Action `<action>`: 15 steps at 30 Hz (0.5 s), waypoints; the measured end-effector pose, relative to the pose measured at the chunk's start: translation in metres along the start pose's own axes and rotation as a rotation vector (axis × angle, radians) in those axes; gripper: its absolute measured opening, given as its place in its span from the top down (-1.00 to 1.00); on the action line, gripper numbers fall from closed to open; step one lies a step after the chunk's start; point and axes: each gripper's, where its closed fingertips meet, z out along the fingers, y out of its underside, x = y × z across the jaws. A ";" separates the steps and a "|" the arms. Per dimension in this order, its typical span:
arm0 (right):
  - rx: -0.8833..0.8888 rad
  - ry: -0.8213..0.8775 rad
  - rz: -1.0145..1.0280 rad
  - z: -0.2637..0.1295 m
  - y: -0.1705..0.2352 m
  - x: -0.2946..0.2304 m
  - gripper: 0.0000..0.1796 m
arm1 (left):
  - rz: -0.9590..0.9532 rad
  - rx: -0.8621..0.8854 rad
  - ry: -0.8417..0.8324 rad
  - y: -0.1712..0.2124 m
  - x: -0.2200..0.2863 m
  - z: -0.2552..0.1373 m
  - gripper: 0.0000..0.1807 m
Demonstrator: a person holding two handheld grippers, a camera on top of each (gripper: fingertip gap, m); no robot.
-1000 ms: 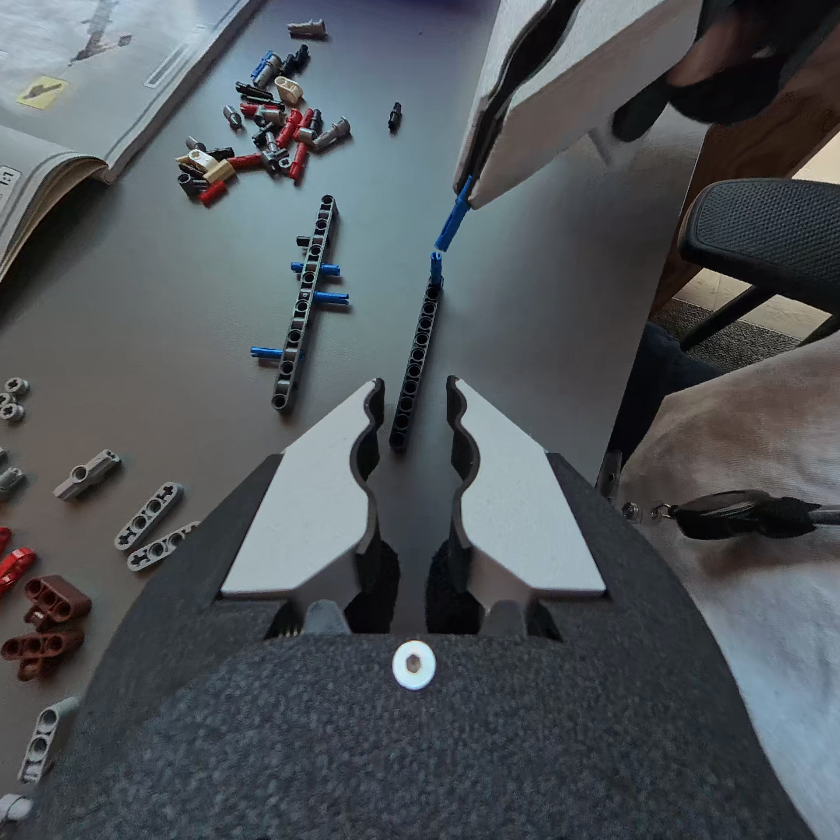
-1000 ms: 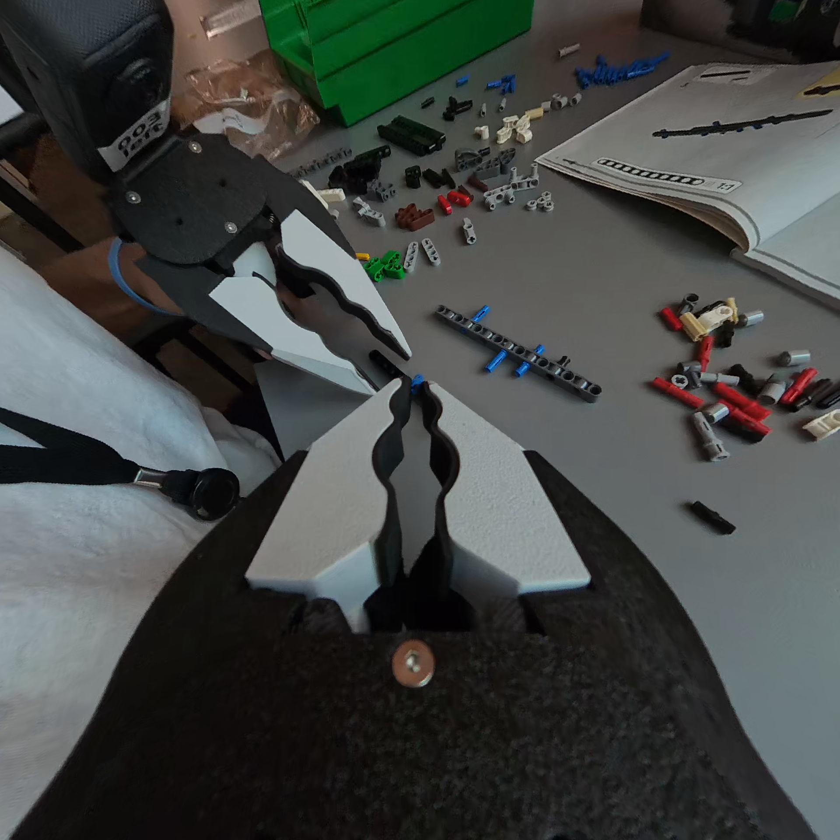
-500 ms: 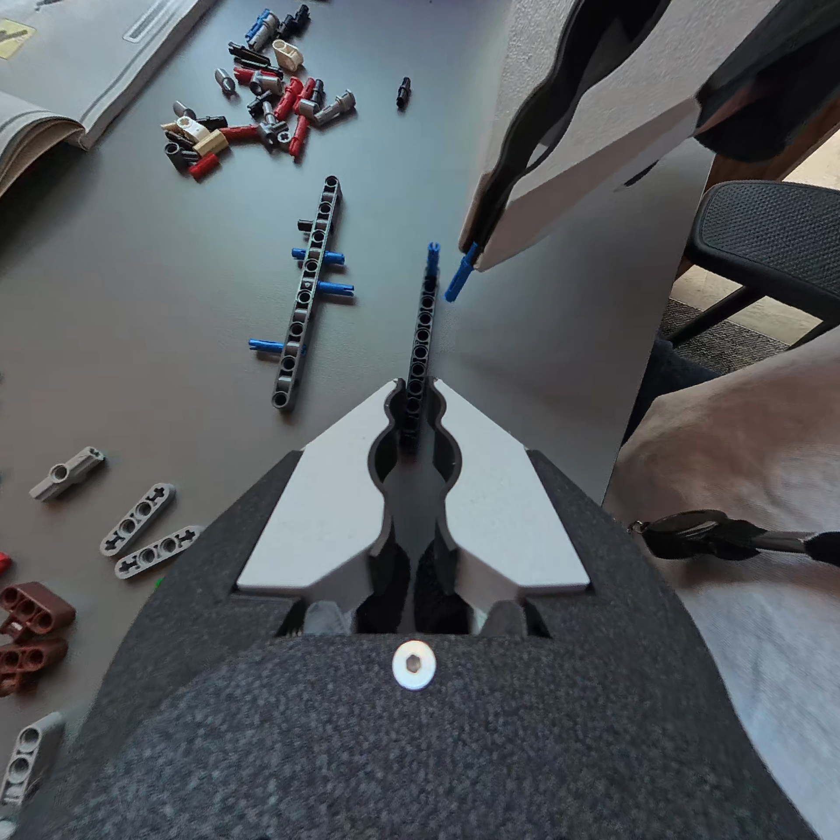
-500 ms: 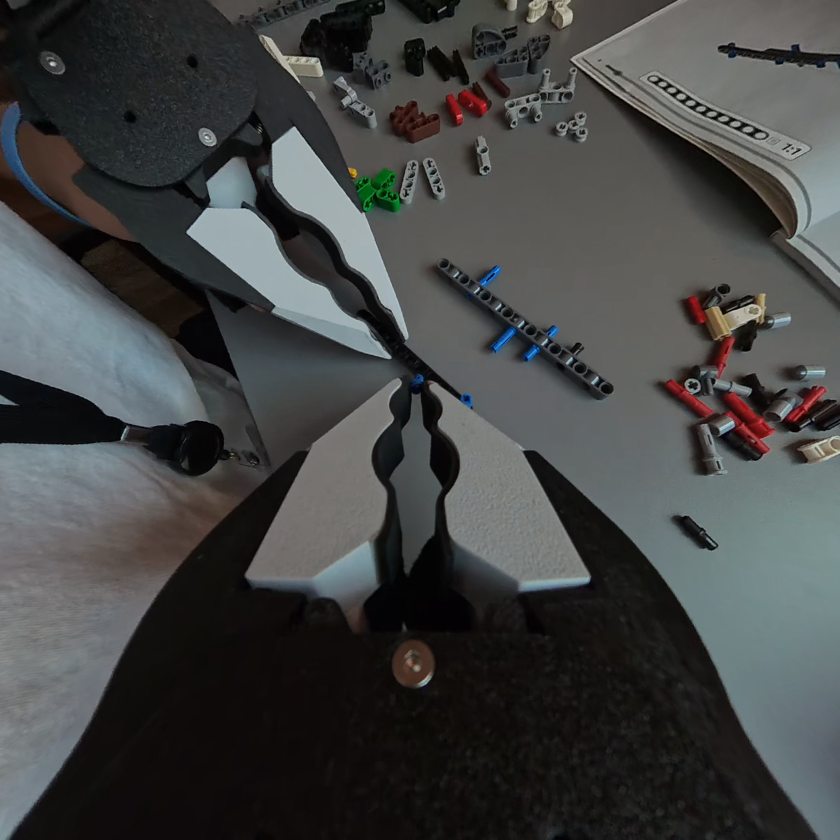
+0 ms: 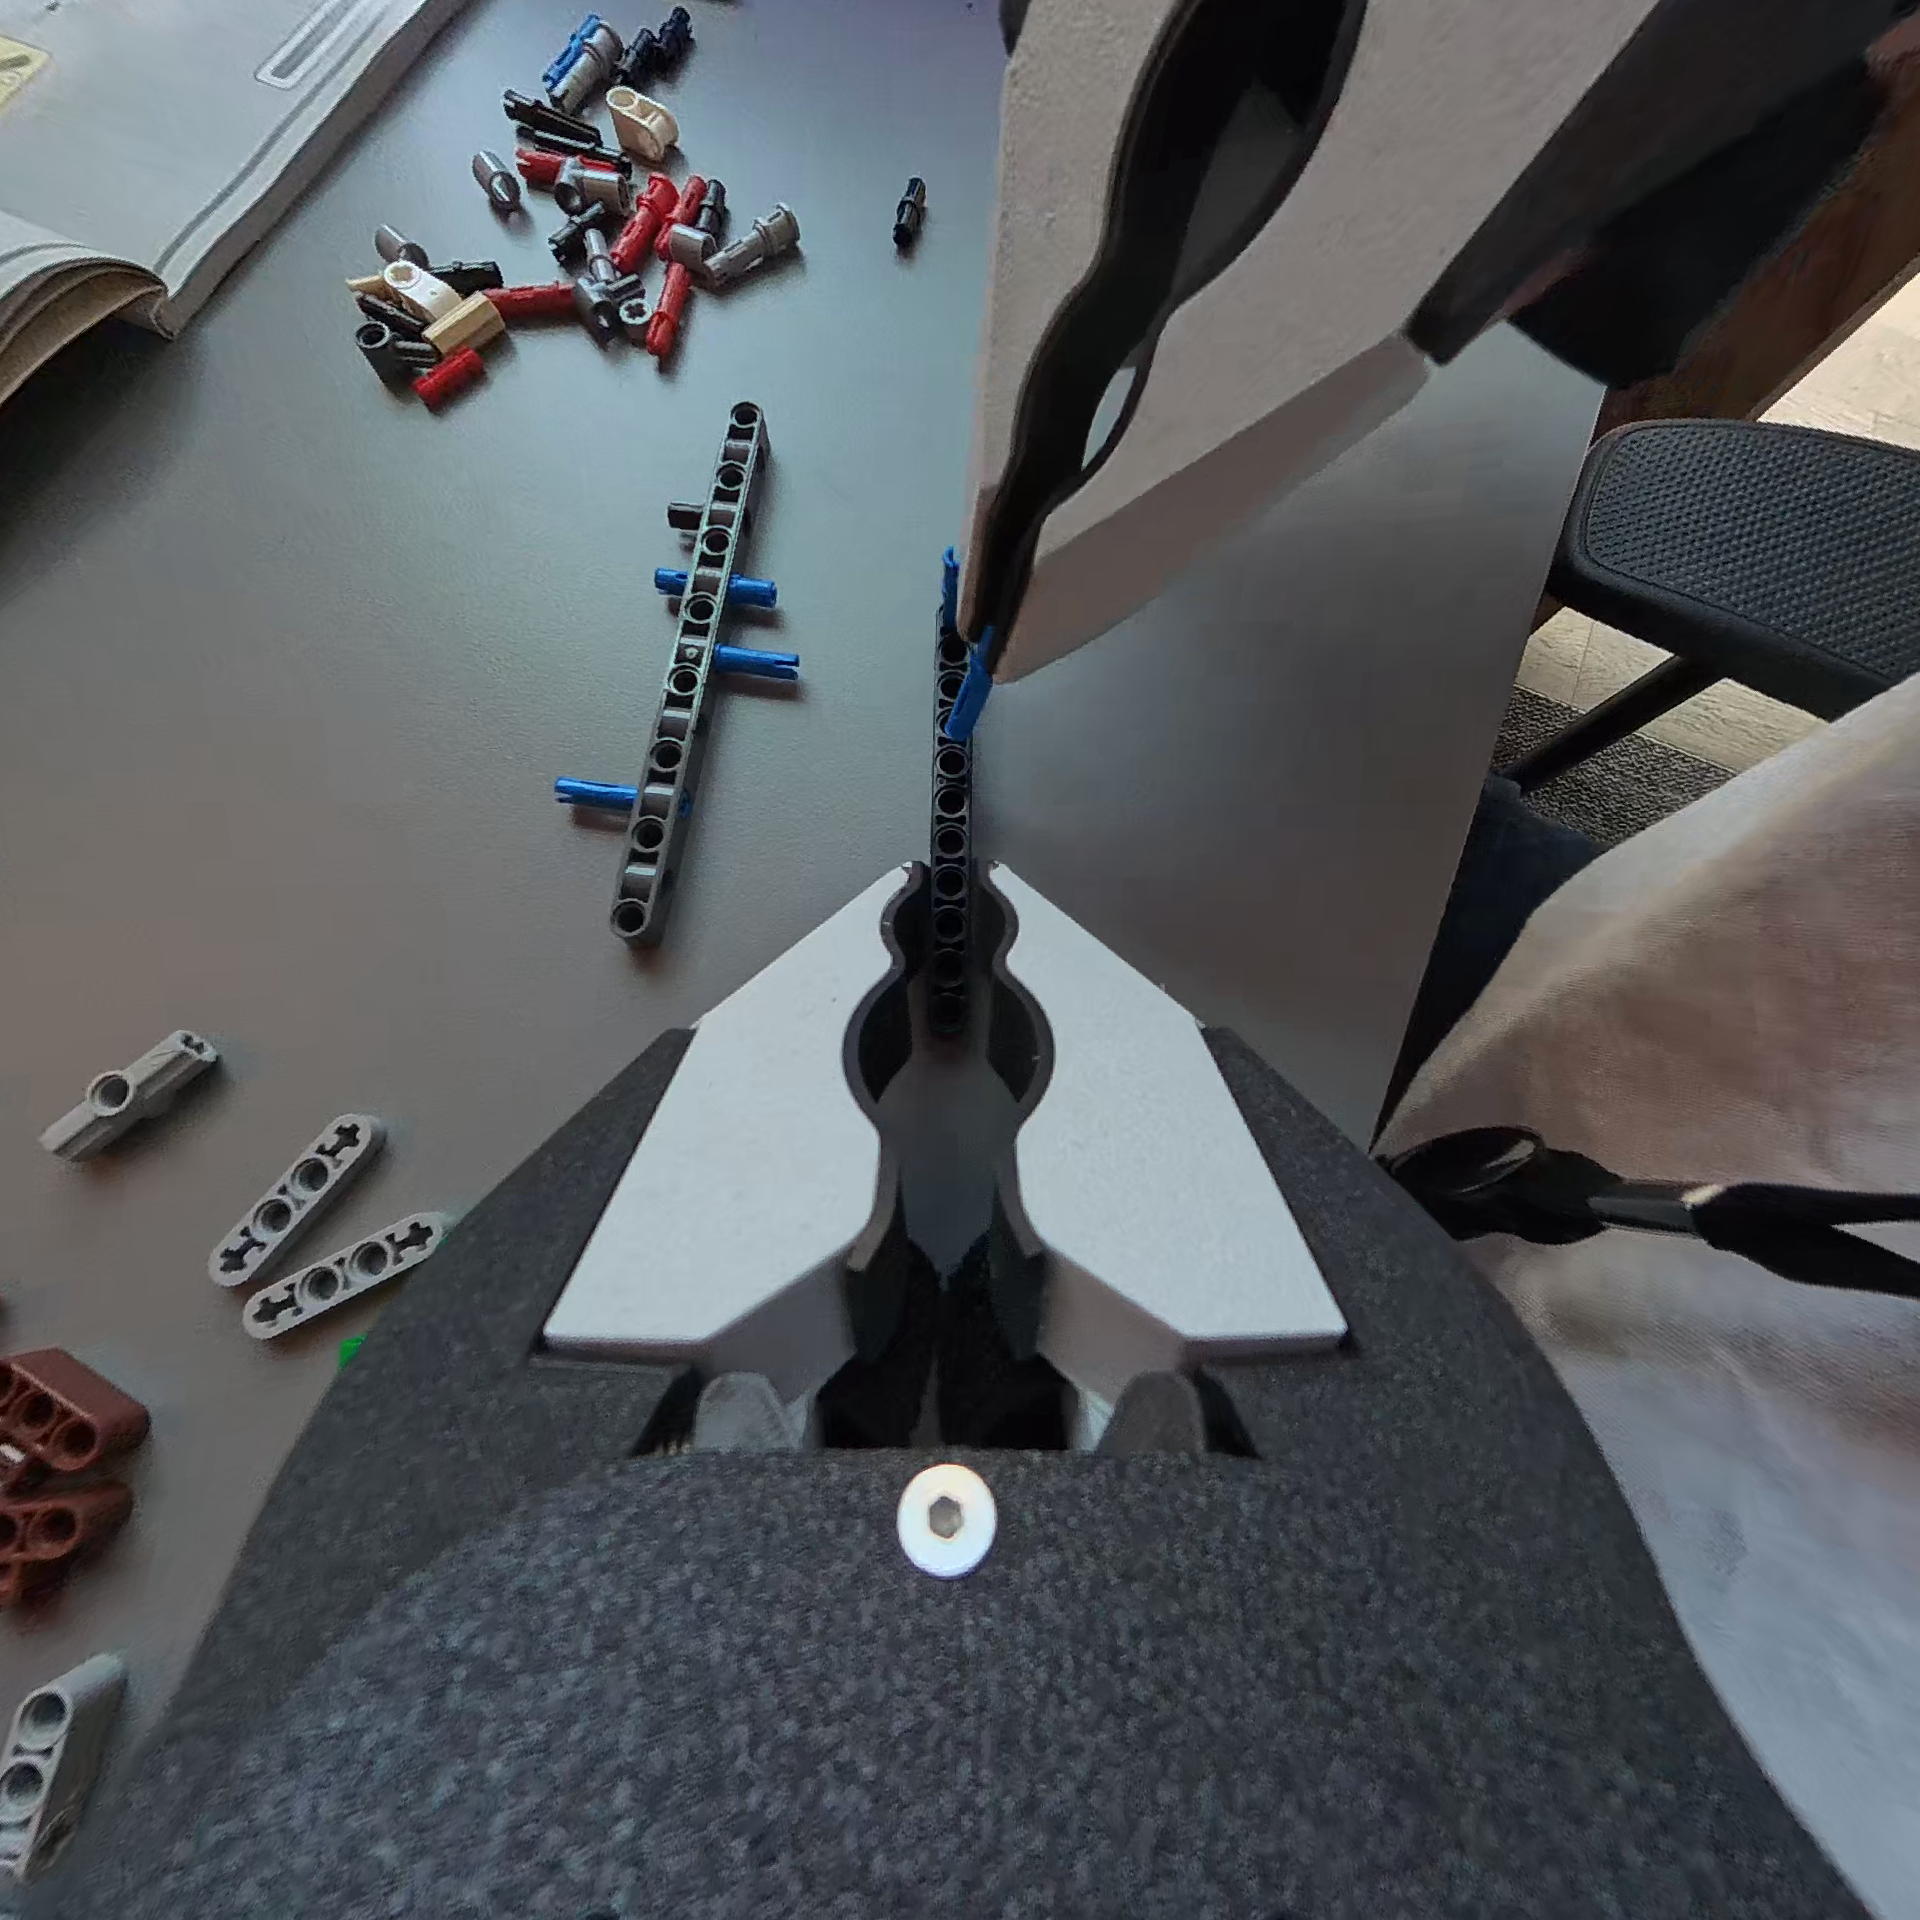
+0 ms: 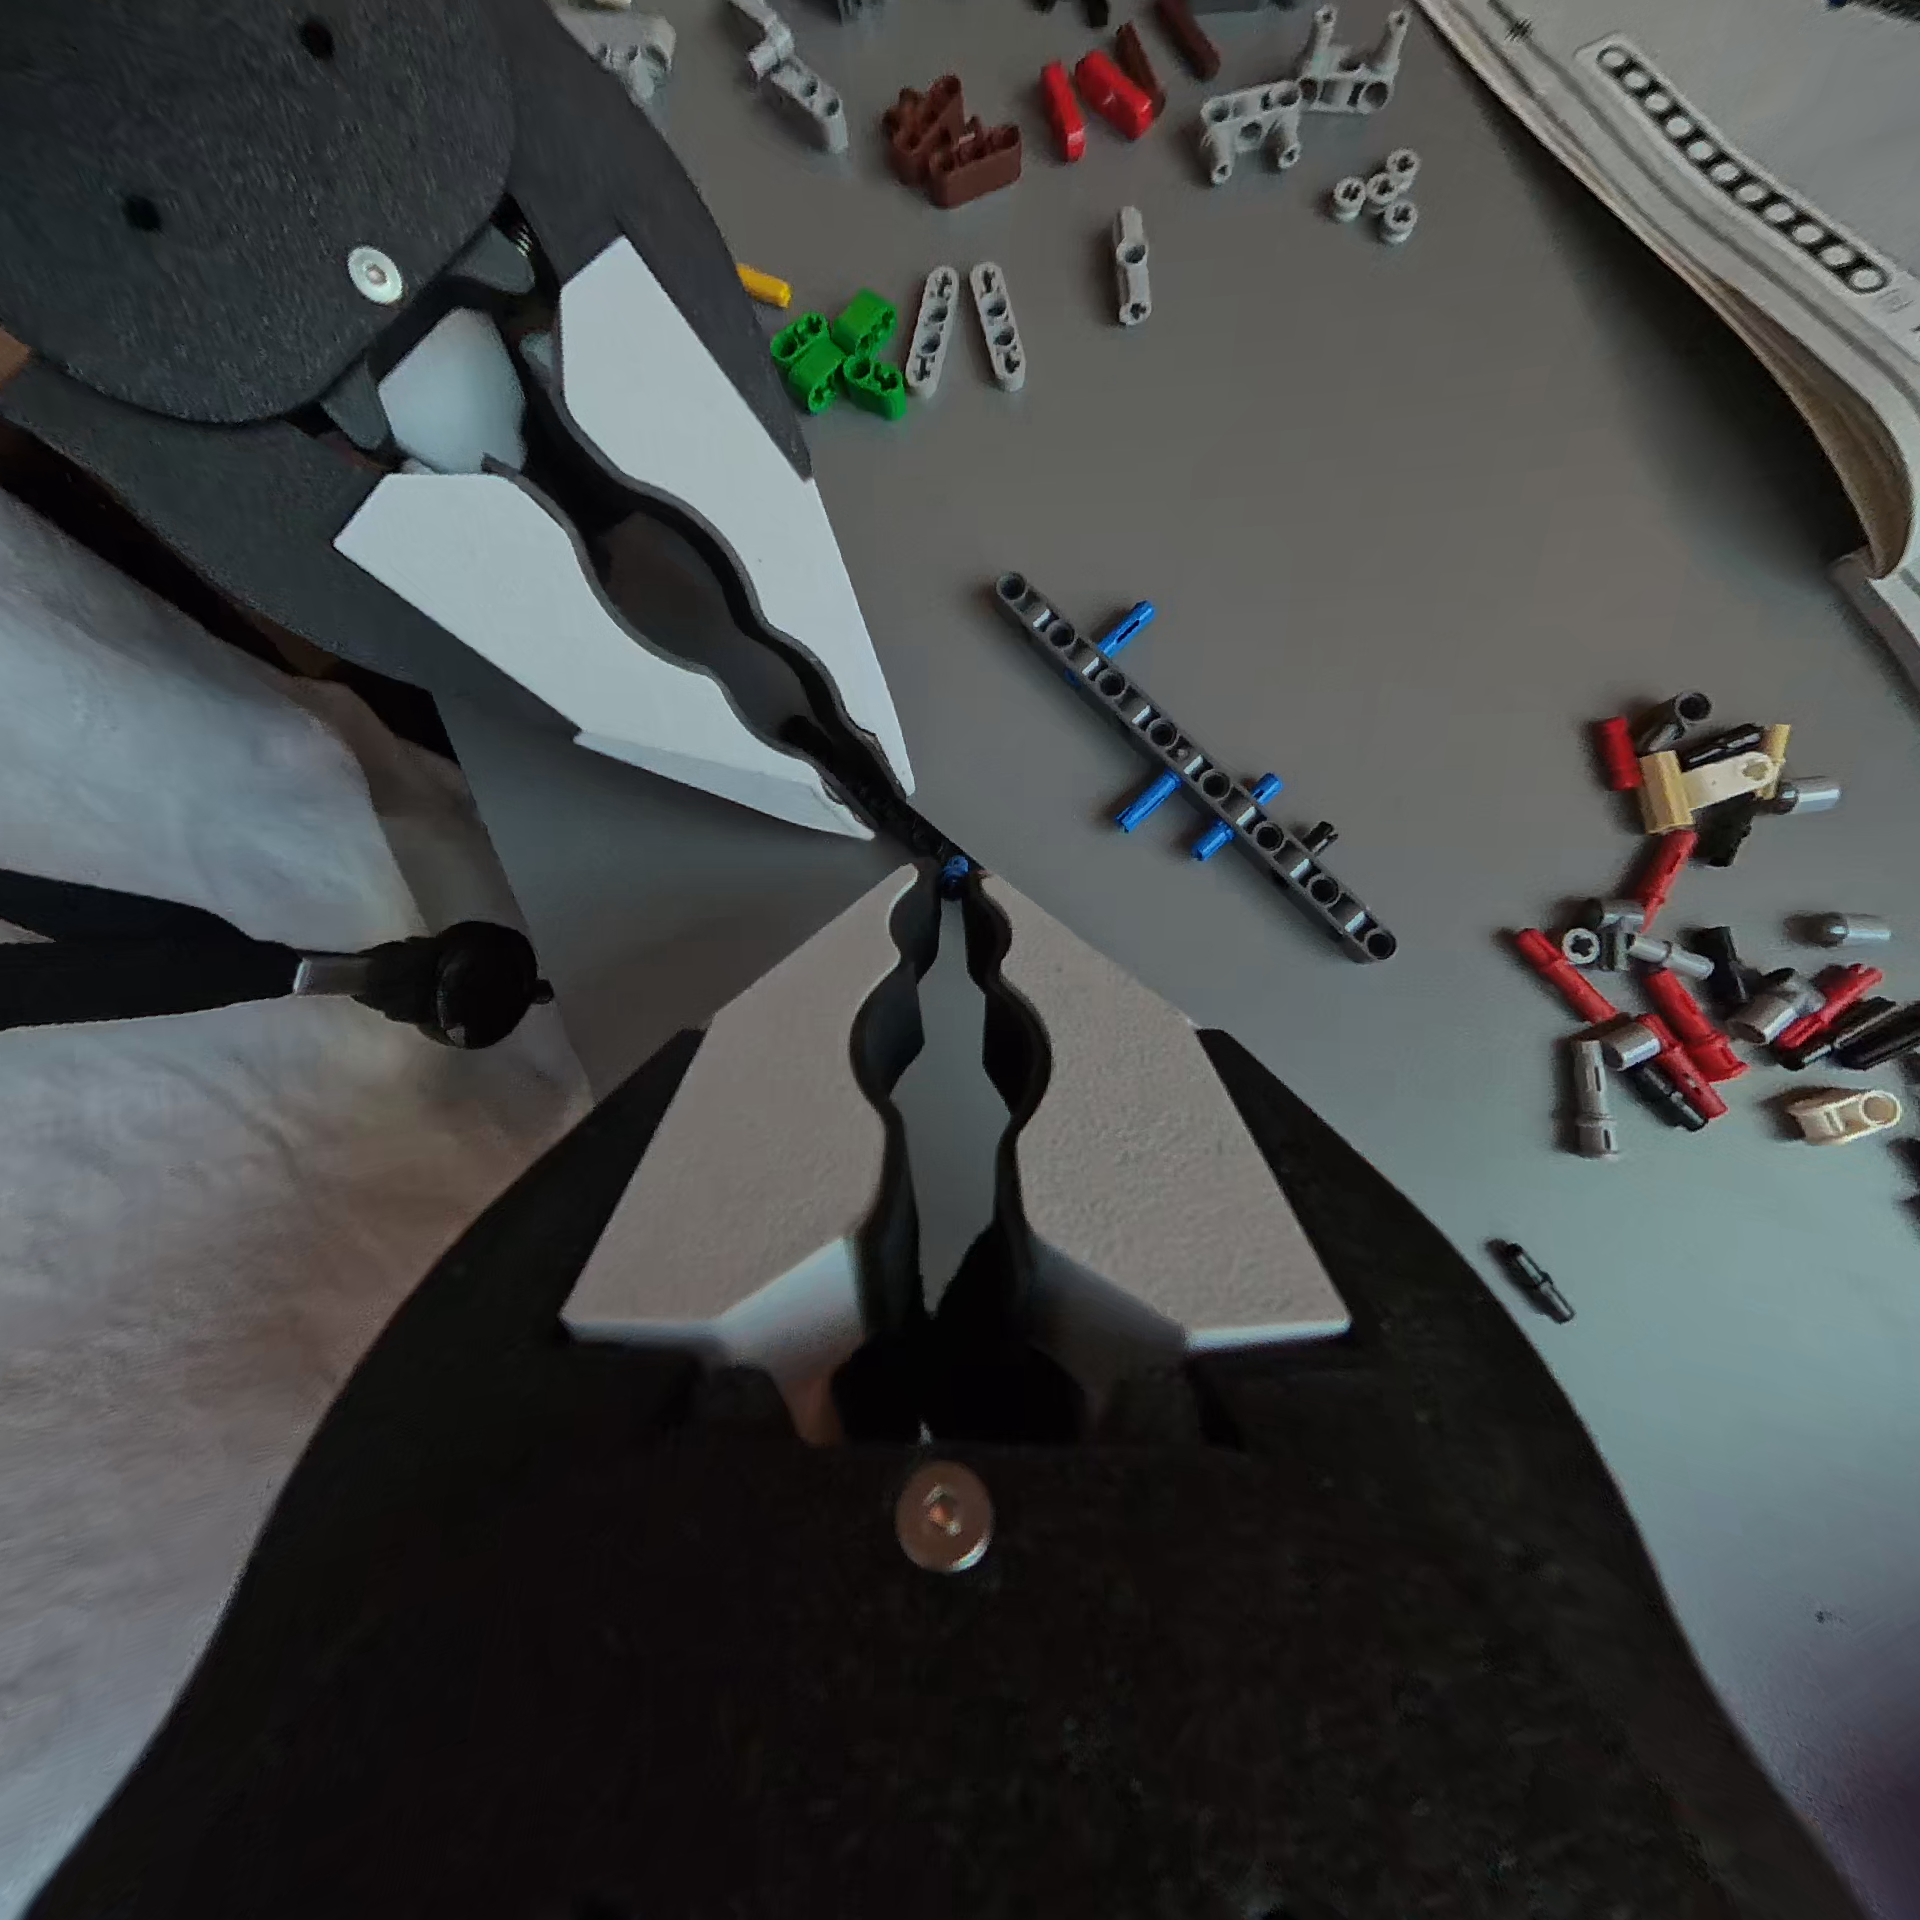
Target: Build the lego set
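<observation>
My left gripper (image 5: 951, 868) is shut on the near end of a long black holed beam (image 5: 951, 790) that points away above the grey table. A blue pin (image 5: 948, 577) sticks out at the beam's far end. My right gripper (image 6: 951, 878) is shut on a second blue pin (image 5: 971, 691) and holds it against the side of the beam, near that far end. In the right wrist view the pin (image 6: 953, 868) shows as a blue dot at my fingertips, touching the beam (image 6: 883, 805) held by the left gripper (image 6: 878, 805).
A grey beam (image 5: 698, 665) with blue pins lies to the left on the table, also in the right wrist view (image 6: 1184, 758). A heap of red, black and tan pins (image 5: 582, 249) and an open instruction booklet (image 5: 156, 156) lie beyond. Grey and brown connectors (image 5: 301, 1216) lie at left. A chair (image 5: 1756, 551) stands at right. The grippers' ends are close to 4 cm from one another.
My left gripper closed on the black beam and lifted it. My right gripper brought its blue pin down from beyond the beam's end to the beam's side.
</observation>
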 end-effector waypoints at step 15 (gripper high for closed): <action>-0.289 -0.038 -0.087 0.009 0.002 -0.002 0.98 | 0.036 -0.001 -0.031 0.000 0.000 0.000 0.92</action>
